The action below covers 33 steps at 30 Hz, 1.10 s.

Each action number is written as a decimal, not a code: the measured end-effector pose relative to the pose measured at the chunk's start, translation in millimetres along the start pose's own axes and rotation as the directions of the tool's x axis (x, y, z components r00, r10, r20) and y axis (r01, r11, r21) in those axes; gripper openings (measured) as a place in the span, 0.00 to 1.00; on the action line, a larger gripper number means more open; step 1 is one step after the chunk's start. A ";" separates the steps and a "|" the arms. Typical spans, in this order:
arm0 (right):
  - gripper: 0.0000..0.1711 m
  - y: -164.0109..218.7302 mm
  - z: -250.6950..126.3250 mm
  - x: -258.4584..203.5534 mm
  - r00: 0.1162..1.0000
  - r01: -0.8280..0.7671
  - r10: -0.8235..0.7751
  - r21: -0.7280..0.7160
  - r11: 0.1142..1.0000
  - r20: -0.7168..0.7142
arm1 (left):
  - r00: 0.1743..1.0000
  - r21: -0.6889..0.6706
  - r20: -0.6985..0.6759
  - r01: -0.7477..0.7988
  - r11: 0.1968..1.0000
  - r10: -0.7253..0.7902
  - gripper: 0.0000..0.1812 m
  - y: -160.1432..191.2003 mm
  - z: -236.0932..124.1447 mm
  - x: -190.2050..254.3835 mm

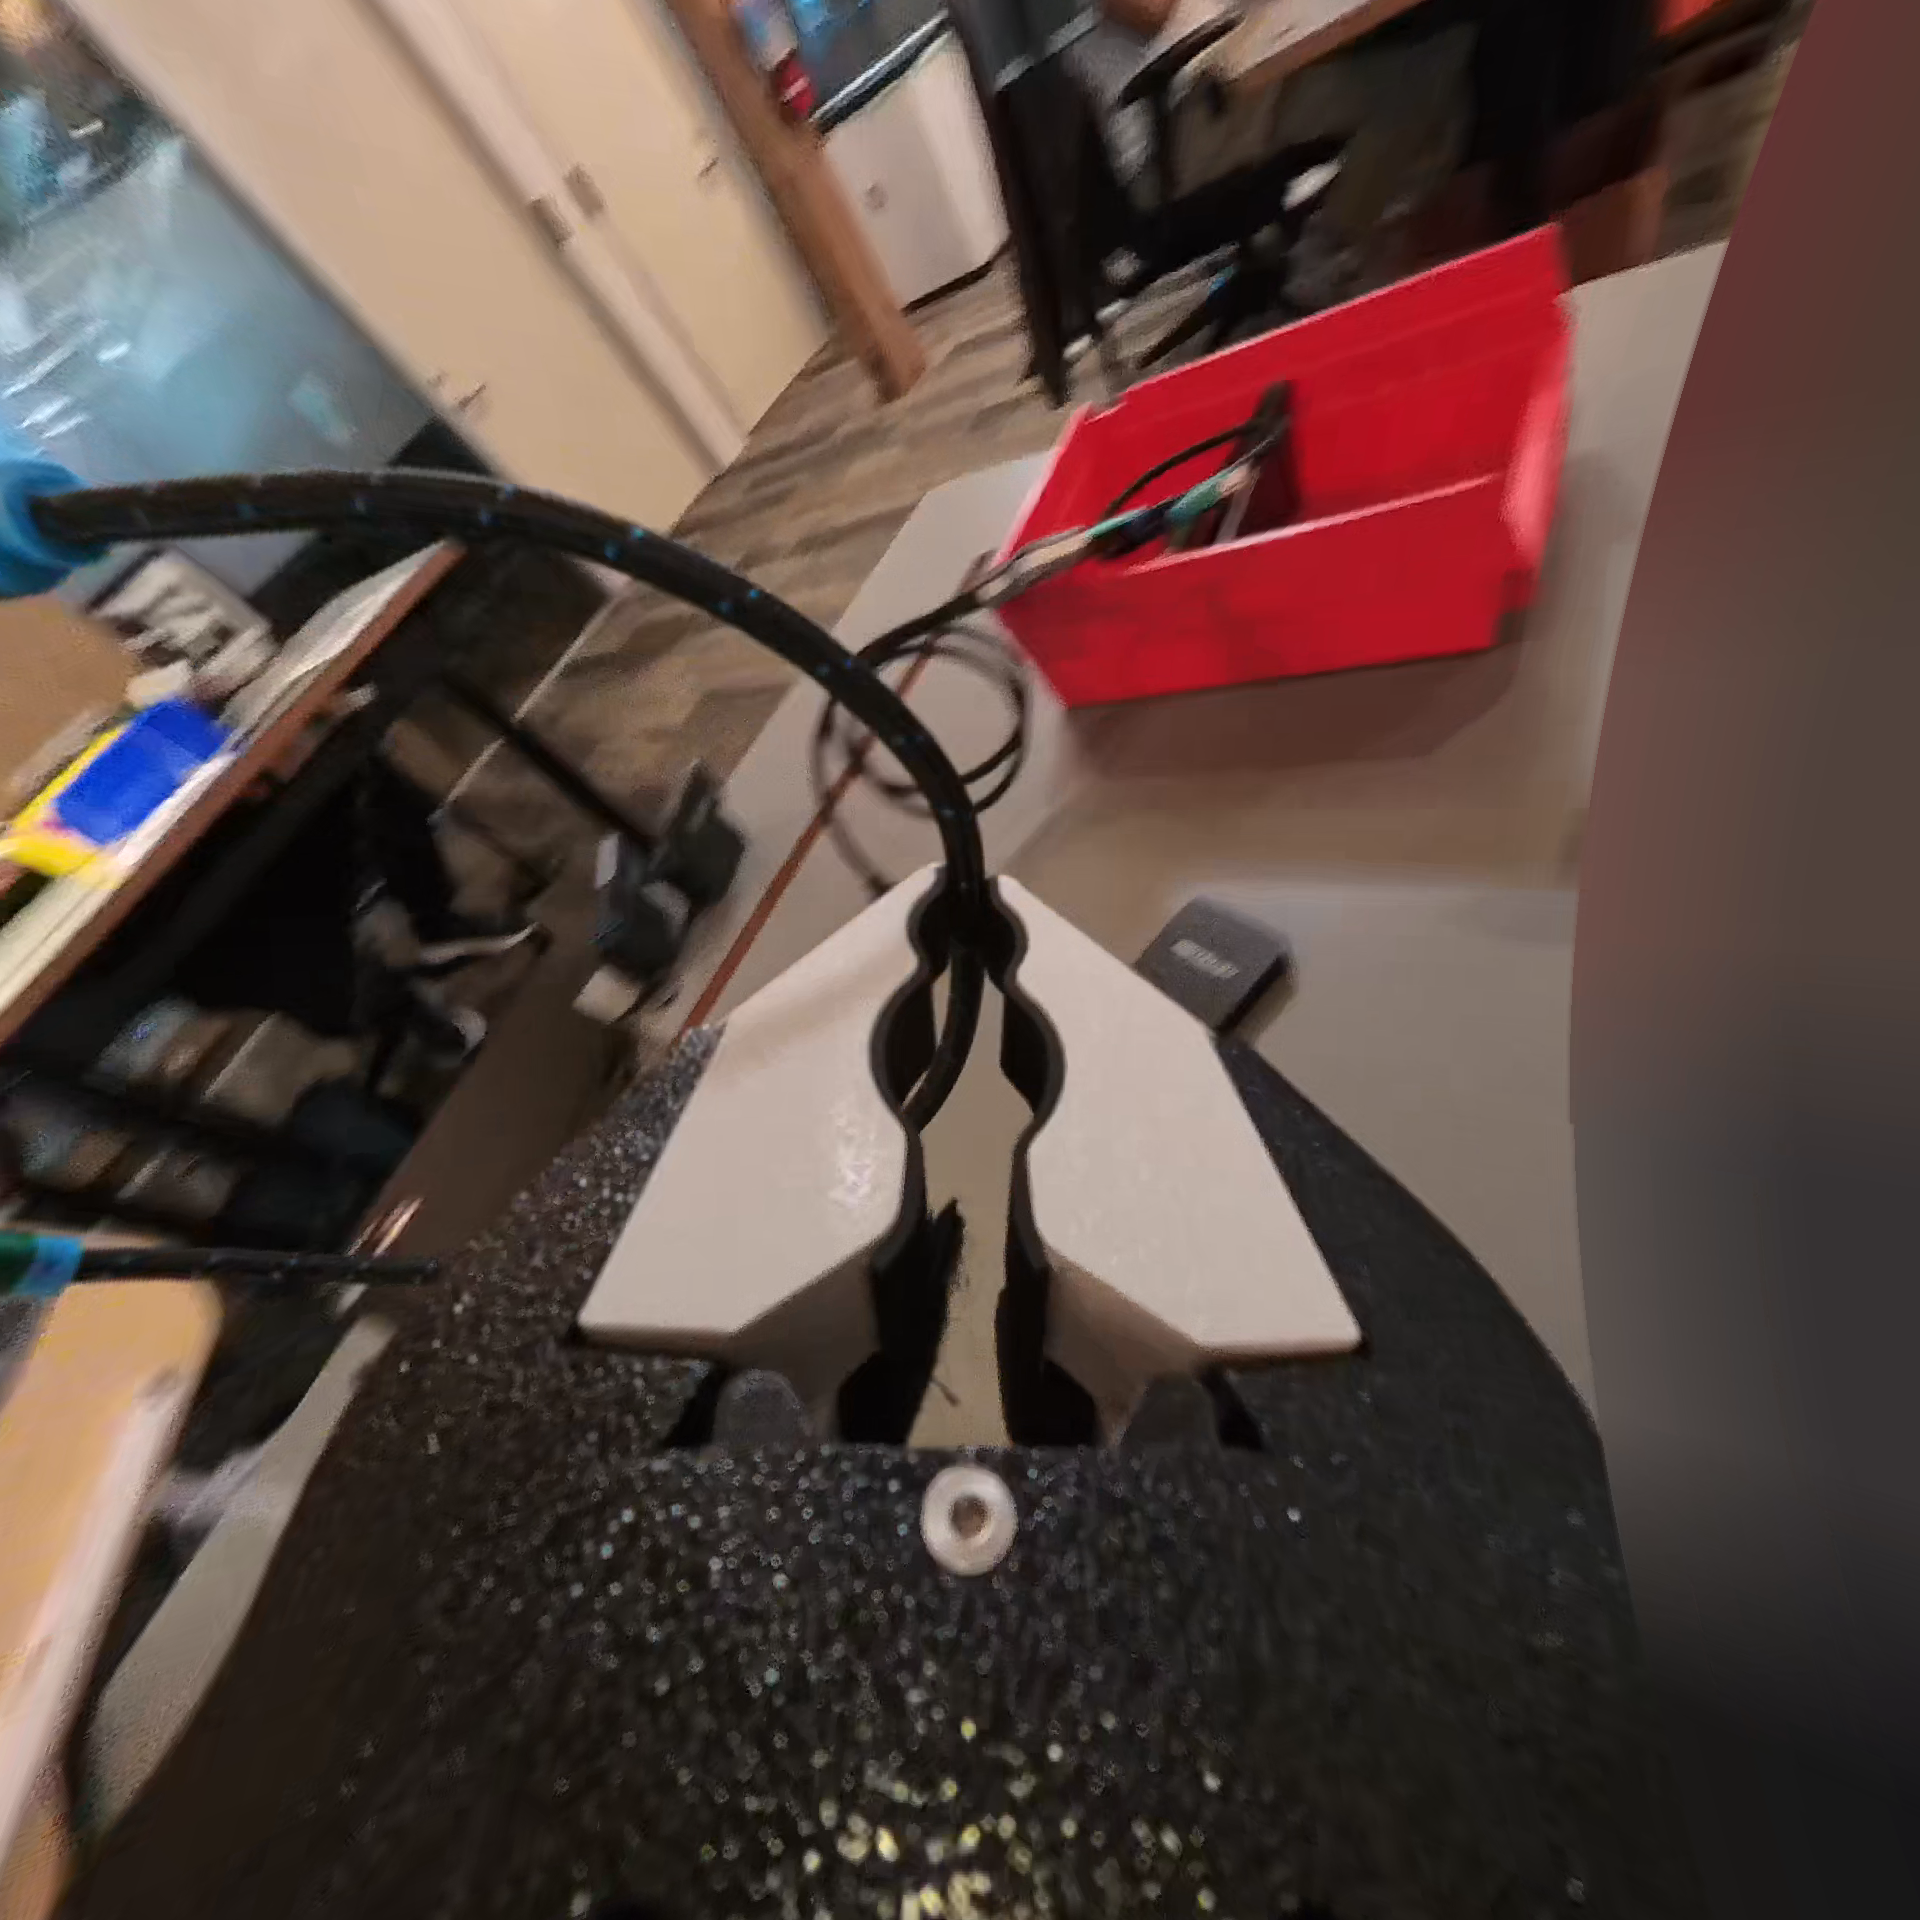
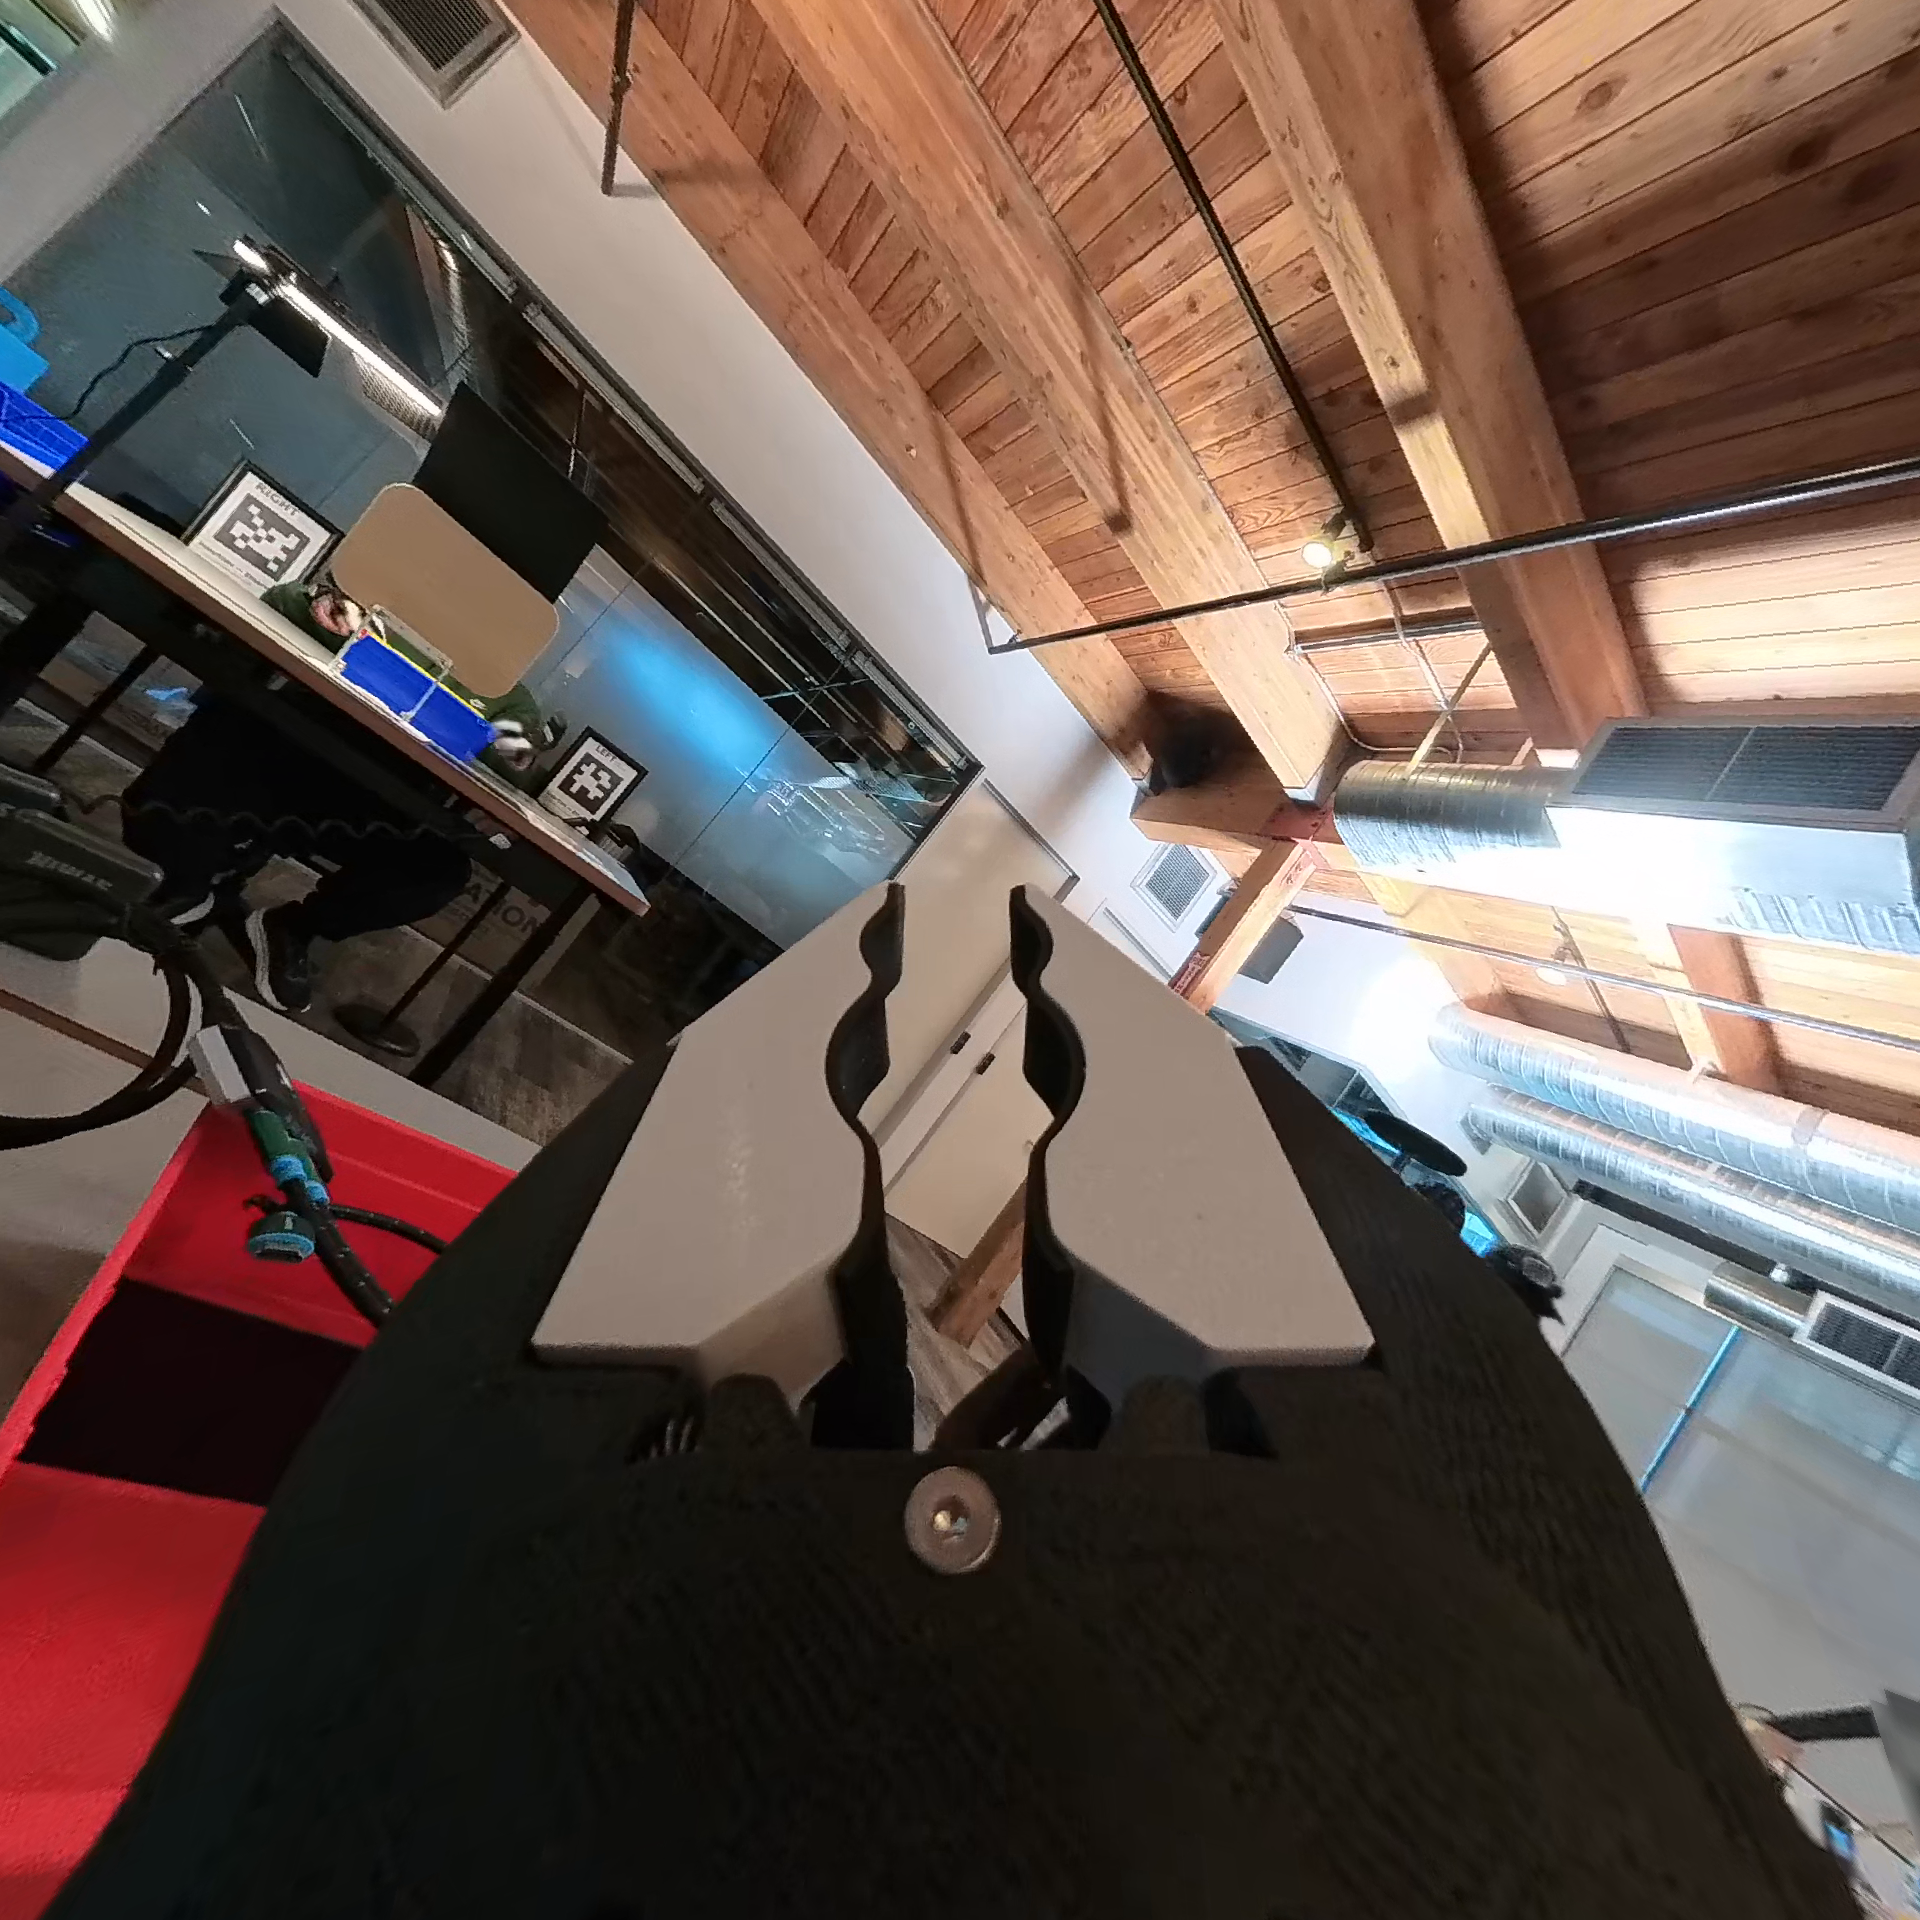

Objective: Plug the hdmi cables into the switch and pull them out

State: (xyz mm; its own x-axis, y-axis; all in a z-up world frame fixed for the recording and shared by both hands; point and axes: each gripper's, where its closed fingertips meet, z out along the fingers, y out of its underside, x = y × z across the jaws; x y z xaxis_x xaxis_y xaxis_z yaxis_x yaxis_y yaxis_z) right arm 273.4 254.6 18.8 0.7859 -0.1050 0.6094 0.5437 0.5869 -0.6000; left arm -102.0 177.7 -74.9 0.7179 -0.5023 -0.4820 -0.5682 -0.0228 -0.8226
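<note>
In the left wrist view my left gripper [image 1: 964,914] is shut on a black braided HDMI cable [image 1: 727,597] with blue flecks. The cable runs up between the fingers and arcs away to the left edge. A small dark box, the switch [image 1: 1216,961], lies on the grey table just right of the fingertips. A red bin [image 1: 1330,582] stands farther off with more cables and plugs [image 1: 1164,520] hanging over its rim. In the right wrist view my right gripper [image 2: 954,909] is open and empty, tilted up toward the ceiling. The red bin [image 2: 125,1455] and cable plugs [image 2: 281,1174] are at its lower left.
A coil of thin black cable [image 1: 914,717] lies on the table before the bin. Another desk with a blue bin [image 2: 416,691] and a seated person stands across the room. A large blurred shape [image 1: 1766,935] fills the right side of the left view. Left tips to right tips: about 40 centimetres. My left gripper's tips are some 25 centimetres from the switch [image 1: 1216,961].
</note>
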 end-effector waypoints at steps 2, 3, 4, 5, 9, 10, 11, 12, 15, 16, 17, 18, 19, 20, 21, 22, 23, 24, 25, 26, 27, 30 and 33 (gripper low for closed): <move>0.11 0.2 -0.9 2.2 1.000 -0.006 0.006 0.003 1.000 -0.003 | 0.989 0.039 -0.145 0.001 0.999 0.004 0.01 -12.6 24.7 30.1; 0.11 0.3 -1.4 3.4 1.000 -0.007 0.007 0.004 1.000 -0.006 | 0.978 0.041 -0.208 0.001 0.999 0.007 0.01 -13.8 38.0 45.7; 0.11 0.5 -1.9 4.6 1.000 -0.008 0.008 0.005 1.000 -0.009 | 0.959 0.027 -0.282 -0.018 0.999 0.025 0.02 -10.4 51.1 64.3; 0.11 0.6 -2.4 5.8 1.000 -0.009 0.009 0.006 1.000 -0.011 | 0.939 0.008 -0.342 -0.043 0.999 0.043 0.02 -4.6 63.8 82.4; 0.11 1.1 -2.8 6.8 1.000 -0.022 0.022 0.011 1.000 -0.011 | 0.870 -0.060 -0.474 -0.184 0.981 0.134 0.02 21.2 109.6 141.8; 0.11 1.4 -2.3 5.6 1.000 -0.022 0.022 0.010 1.000 -0.008 | 0.860 -0.075 -0.488 -0.212 0.974 0.149 0.02 27.0 119.3 152.8; 0.11 2.0 -1.7 3.9 1.000 -0.018 0.018 0.008 1.000 -0.003 | 0.847 -0.090 -0.508 -0.235 0.968 0.158 0.02 33.0 127.4 163.4; 0.11 2.7 -1.0 2.2 1.000 -0.014 0.014 0.005 1.000 0.000 | 0.840 -0.108 -0.521 -0.241 0.964 0.152 0.02 38.2 134.9 172.0; 0.11 3.8 2.6 -7.3 0.999 -0.026 0.026 0.003 1.000 0.027 | 0.835 -0.166 -0.534 -0.257 0.952 0.132 0.02 55.8 153.4 187.8; 0.11 3.9 4.2 -12.1 0.999 -0.026 0.026 0.002 1.000 0.040 | 0.830 -0.182 -0.545 -0.255 0.950 0.119 0.01 60.4 157.1 193.1; 0.11 4.1 5.8 -17.3 0.998 -0.021 0.021 0.000 1.000 0.052 | 0.826 -0.189 -0.553 -0.247 0.950 0.105 0.02 63.4 160.7 198.0; 0.11 4.4 7.5 -22.9 0.998 -0.014 0.015 -0.003 1.000 0.066 | 0.827 -0.184 -0.554 -0.226 0.956 0.089 0.02 64.2 164.2 201.6; 0.11 5.0 9.2 -28.7 0.997 -0.007 0.008 -0.006 1.000 0.080 | 0.827 -0.176 -0.558 -0.200 0.964 0.070 0.03 63.9 166.2 204.6; 0.11 5.6 10.7 -34.4 0.995 0.000 0.001 -0.010 1.000 0.095 | 0.830 -0.171 -0.554 -0.180 0.969 0.056 0.03 64.2 167.6 204.8; 0.11 6.9 12.2 -39.6 0.994 0.014 -0.012 -0.017 1.000 0.107 | 0.837 -0.180 -0.544 -0.182 0.967 0.056 0.05 67.6 167.8 202.1; 0.11 9.0 13.7 -44.2 0.993 0.042 -0.039 -0.027 0.999 0.113 | 0.847 -0.195 -0.527 -0.199 0.960 0.068 0.07 72.9 167.8 196.8; 0.11 11.9 15.1 -48.3 0.990 0.083 -0.078 -0.043 0.996 0.116 | 0.855 -0.206 -0.512 -0.217 0.954 0.084 0.11 77.8 166.9 190.8; 0.11 14.9 16.4 -52.2 0.986 0.125 -0.117 -0.060 0.990 0.121 | 0.859 -0.212 -0.504 -0.224 0.951 0.090 0.17 81.7 165.0 185.7; 0.12 17.4 17.7 -56.3 0.981 0.158 -0.147 -0.072 0.985 0.129 | 0.860 -0.215 -0.503 -0.221 0.951 0.086 0.23 84.9 162.1 181.4; 0.12 18.8 18.5 -60.9 0.977 0.173 -0.161 -0.077 0.982 0.142 | 0.863 -0.217 -0.499 -0.206 0.954 0.073 0.30 88.0 159.2 176.3; 0.12 19.5 19.2 -65.8 0.974 0.172 -0.158 -0.078 0.982 0.160 | 0.871 -0.223 -0.489 -0.185 0.957 0.054 0.33 92.2 156.5 169.6; 0.12 17.6 20.2 -83.3 0.969 0.109 -0.090 -0.071 0.991 0.232 | 0.922 -0.299 -0.388 -0.116 0.947 -0.009 0.38 117.7 152.6 136.6; 0.14 14.0 18.8 -109.9 0.938 0.042 -0.016 -0.068 0.997 0.346 | 0.957 -0.380 -0.288 -0.088 0.921 -0.028 0.45 148.9 151.3 108.1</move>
State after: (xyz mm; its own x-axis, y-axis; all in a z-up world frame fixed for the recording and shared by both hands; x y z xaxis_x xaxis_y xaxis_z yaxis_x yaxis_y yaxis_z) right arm 189.1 289.4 -46.9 0.6268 0.1697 0.7605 0.5950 0.5260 -0.6077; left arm -48.2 250.8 -295.1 0.5872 -0.7290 -0.3518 -0.7388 -0.3051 -0.6009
